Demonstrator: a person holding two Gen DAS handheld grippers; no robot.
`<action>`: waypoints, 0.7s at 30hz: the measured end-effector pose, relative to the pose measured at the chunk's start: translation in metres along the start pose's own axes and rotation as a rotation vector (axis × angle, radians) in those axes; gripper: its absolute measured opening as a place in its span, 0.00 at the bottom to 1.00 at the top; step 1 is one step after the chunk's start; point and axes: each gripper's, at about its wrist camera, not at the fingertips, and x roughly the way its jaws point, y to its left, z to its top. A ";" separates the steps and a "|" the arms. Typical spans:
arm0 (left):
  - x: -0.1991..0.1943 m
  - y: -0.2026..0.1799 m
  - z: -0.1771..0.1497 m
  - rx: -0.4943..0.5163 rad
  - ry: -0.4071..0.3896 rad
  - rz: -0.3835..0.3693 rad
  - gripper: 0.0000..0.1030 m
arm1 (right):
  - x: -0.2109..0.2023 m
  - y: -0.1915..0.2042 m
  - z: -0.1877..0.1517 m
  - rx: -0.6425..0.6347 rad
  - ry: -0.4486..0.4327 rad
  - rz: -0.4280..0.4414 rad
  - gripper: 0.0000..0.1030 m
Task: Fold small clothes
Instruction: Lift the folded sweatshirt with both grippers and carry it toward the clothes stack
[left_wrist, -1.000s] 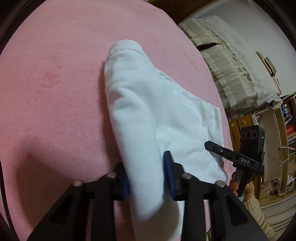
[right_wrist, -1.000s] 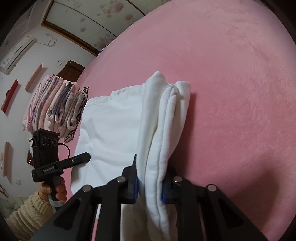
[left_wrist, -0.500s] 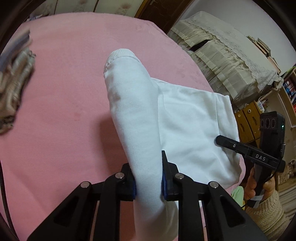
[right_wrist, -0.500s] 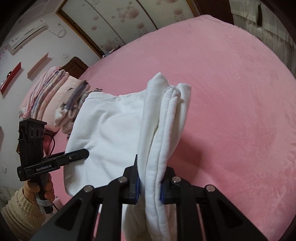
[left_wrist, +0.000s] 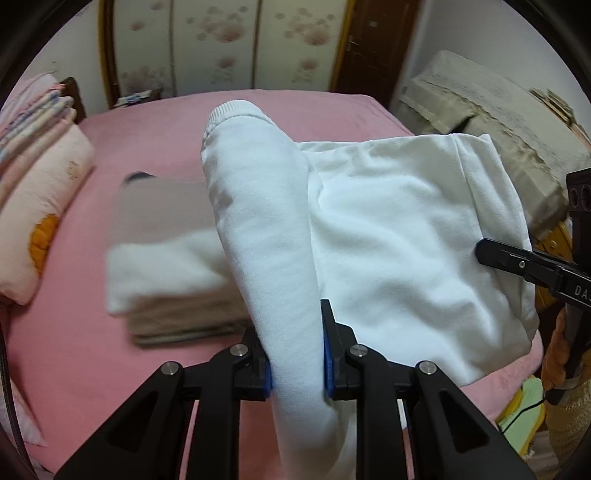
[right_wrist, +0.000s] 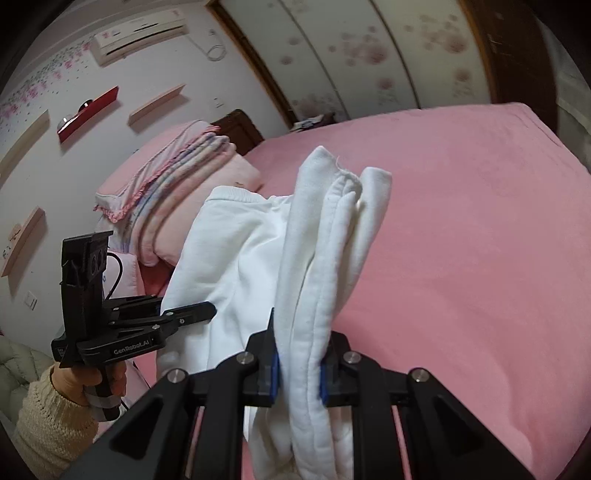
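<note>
White garment (left_wrist: 388, 236), soft fleecy knit, hangs above the pink plush bed (right_wrist: 480, 229) between your two claws. Your left gripper (left_wrist: 297, 363) is clamped on a tubular sleeve with a ribbed cuff (left_wrist: 229, 110). Your right gripper (right_wrist: 298, 363) pinches a thick bunch of layered hem folds with stitched edges. Below, a blurred stack of folded clothes (left_wrist: 166, 273) lies beside a peach pillow (left_wrist: 40, 206).

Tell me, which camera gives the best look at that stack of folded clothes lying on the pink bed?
The left wrist view. There the stack of folded clothes lies on the pink bed left of the white garment, though it is blurred. The right wrist view does not show it; the hanging garment and the left claw fill that side.
</note>
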 end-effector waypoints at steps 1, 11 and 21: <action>-0.004 0.022 0.013 -0.008 -0.010 0.030 0.17 | 0.010 0.009 0.010 -0.003 0.000 0.007 0.14; 0.030 0.178 0.092 -0.110 -0.062 0.161 0.17 | 0.158 0.060 0.102 0.058 -0.018 0.073 0.15; 0.137 0.214 0.082 -0.203 -0.037 0.173 0.21 | 0.265 0.018 0.100 0.195 0.072 0.048 0.15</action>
